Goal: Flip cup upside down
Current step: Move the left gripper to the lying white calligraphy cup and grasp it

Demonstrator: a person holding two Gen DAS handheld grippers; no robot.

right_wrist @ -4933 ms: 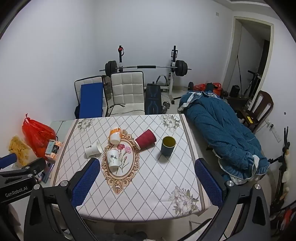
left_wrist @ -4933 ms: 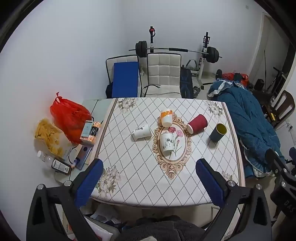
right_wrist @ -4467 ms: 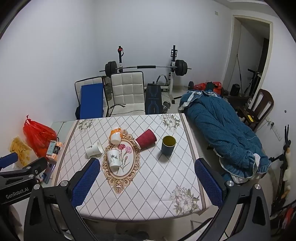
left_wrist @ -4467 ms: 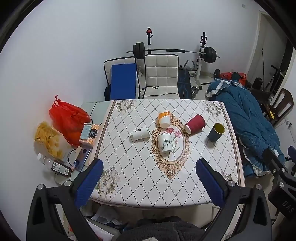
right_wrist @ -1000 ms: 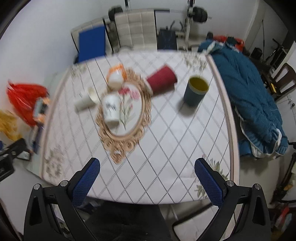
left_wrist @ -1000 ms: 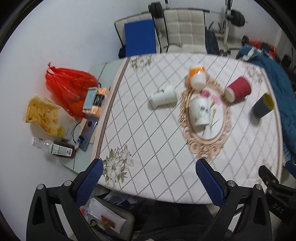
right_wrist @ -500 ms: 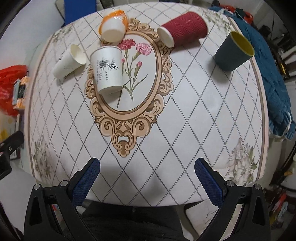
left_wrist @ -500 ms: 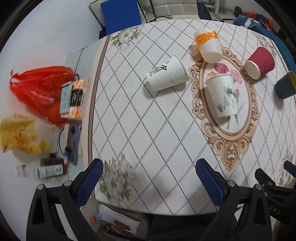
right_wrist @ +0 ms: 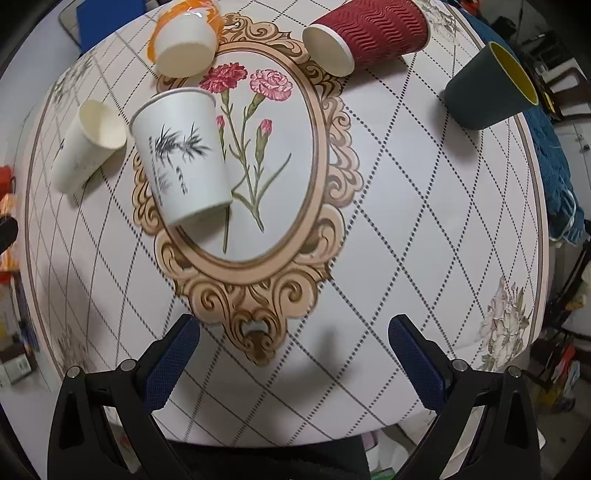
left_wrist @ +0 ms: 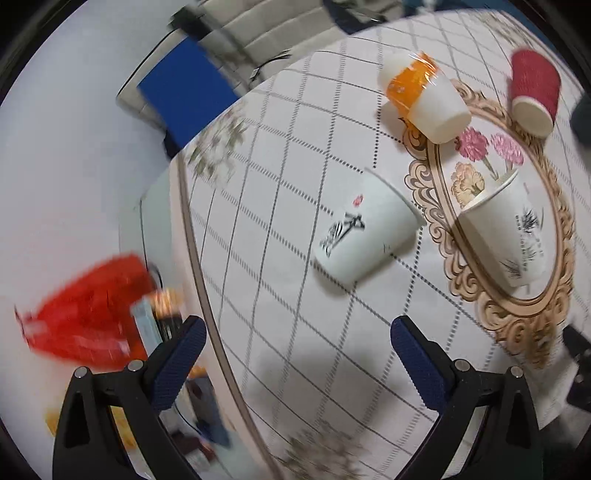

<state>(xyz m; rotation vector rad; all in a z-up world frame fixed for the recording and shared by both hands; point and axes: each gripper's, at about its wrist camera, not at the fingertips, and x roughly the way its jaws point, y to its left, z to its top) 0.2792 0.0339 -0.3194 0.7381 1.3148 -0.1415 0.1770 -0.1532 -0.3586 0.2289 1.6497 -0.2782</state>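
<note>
On the counter [right_wrist: 424, 229], around the oval flower medallion [right_wrist: 258, 155] printed on the cloth, five cups are seen. A white cup with bamboo print [right_wrist: 181, 158] stands on the medallion's left half, apparently already mouth down with its closed base uppermost, though the fisheye tilt leaves this uncertain. Just left of the medallion a white cup with black lettering [left_wrist: 364, 229] lies on its side. At the medallion's far edge an orange-banded cup [right_wrist: 184, 40] and a red ribbed cup [right_wrist: 369, 33] also lie on their sides. Well to the right of the medallion a dark cup with yellow lining [right_wrist: 487, 86] stands mouth up.

Nothing is gripped. The left tongs [left_wrist: 295, 354] are spread wide and held above the counter on the near side of the lettered cup, apart from it. The right tongs [right_wrist: 291, 350] are likewise spread wide, held over the medallion's near tip and touching nothing.

The task is judged to be barely begun: an approach is under way, perhaps toward the lettered cup, but which cup is meant cannot be told. Grasping, turning and setting down mouth-first all remain to be done.
</note>
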